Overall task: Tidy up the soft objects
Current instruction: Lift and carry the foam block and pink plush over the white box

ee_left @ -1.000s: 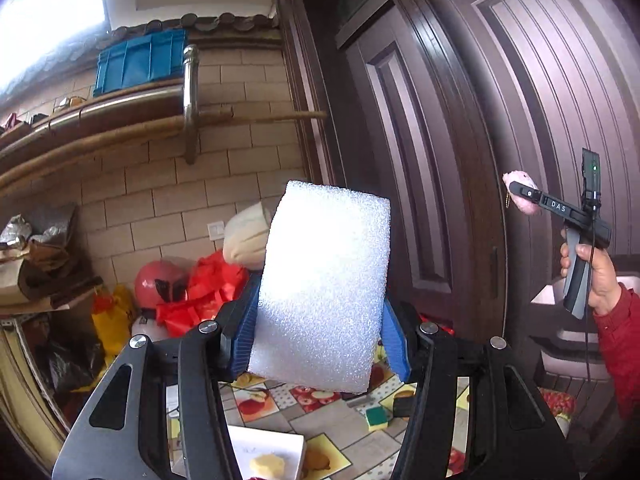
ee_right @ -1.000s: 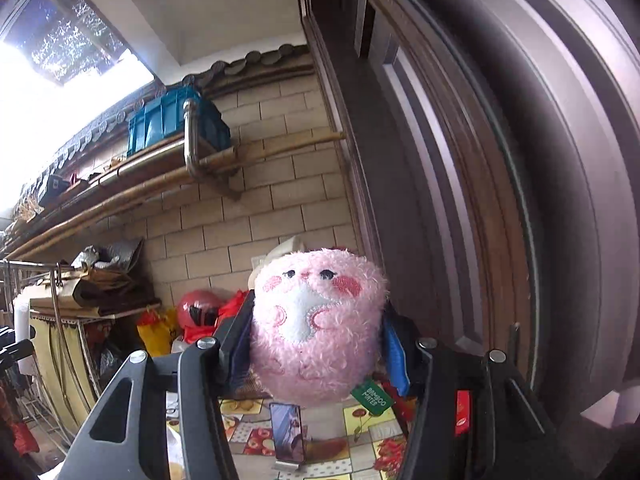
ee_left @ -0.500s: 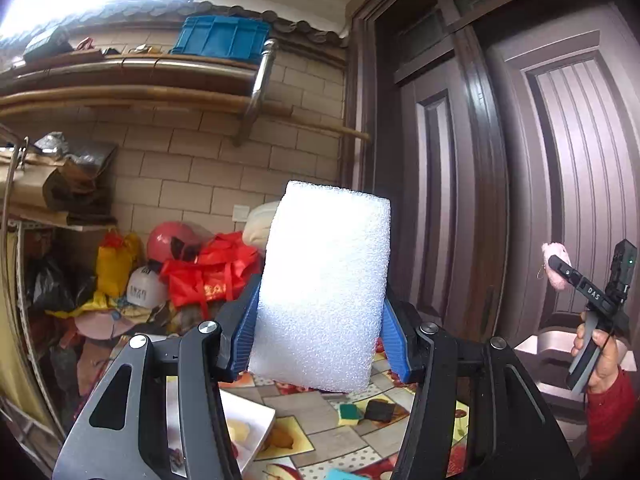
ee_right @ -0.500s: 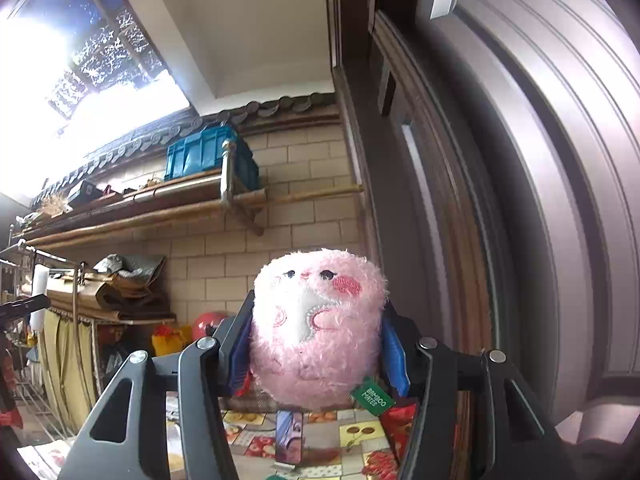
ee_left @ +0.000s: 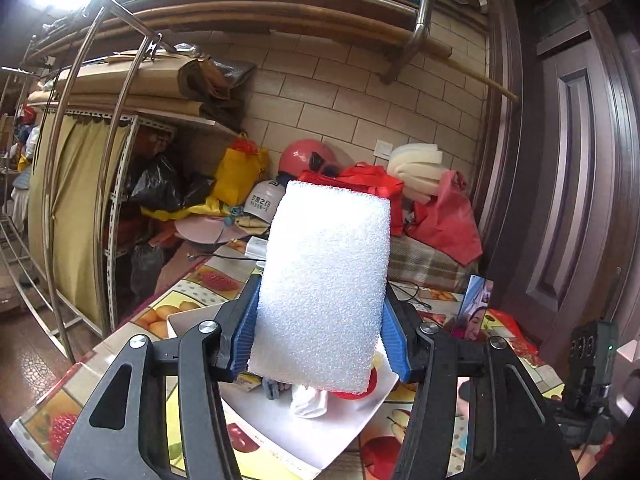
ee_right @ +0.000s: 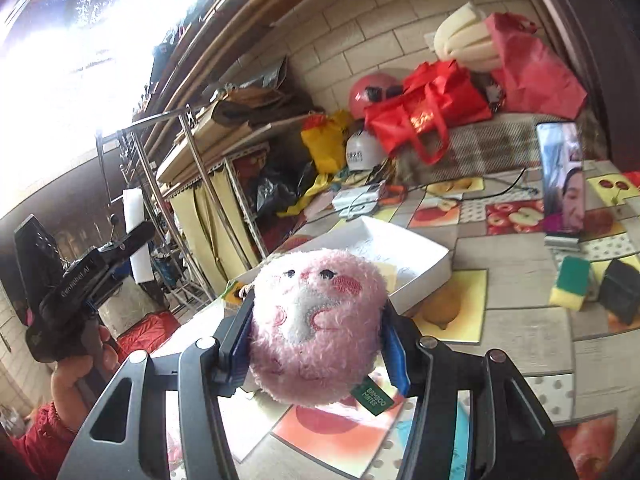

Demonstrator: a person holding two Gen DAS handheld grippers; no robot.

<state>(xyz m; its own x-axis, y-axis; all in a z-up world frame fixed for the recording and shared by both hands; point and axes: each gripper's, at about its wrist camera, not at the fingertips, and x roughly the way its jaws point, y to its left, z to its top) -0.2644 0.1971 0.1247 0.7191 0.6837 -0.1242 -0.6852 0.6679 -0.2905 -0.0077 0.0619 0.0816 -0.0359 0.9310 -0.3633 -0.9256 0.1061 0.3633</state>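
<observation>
A white foam block (ee_left: pixel 320 288) stands upright between the blue pads of my left gripper (ee_left: pixel 320 336), which is shut on it. Just beneath it lies a white tray (ee_left: pixel 360 420) holding a white cloth (ee_left: pixel 308 402), a red piece and a grey piece. In the right wrist view my right gripper (ee_right: pixel 316 340) is shut on a round pink plush toy (ee_right: pixel 316 328) with a green tag. The same tray (ee_right: pixel 416 264) sits just beyond the plush. A hand (ee_right: pixel 80 364) holds the left gripper (ee_right: pixel 136 236) with its foam at far left.
A fruit-patterned table (ee_right: pixel 520 328) carries a yellow-green sponge (ee_right: pixel 570 284), a black sponge (ee_right: pixel 620 296) and a propped phone (ee_right: pixel 562 180). Red bags (ee_right: pixel 428 108), a helmet (ee_left: pixel 306 158) and foam rolls pile at the back wall. A metal rack (ee_left: pixel 100 160) stands left, a dark door (ee_left: pixel 580 160) right.
Both grippers have come down from in front of the door and wall to just above the table, each keeping its grip. The tray now lies under the foam block.
</observation>
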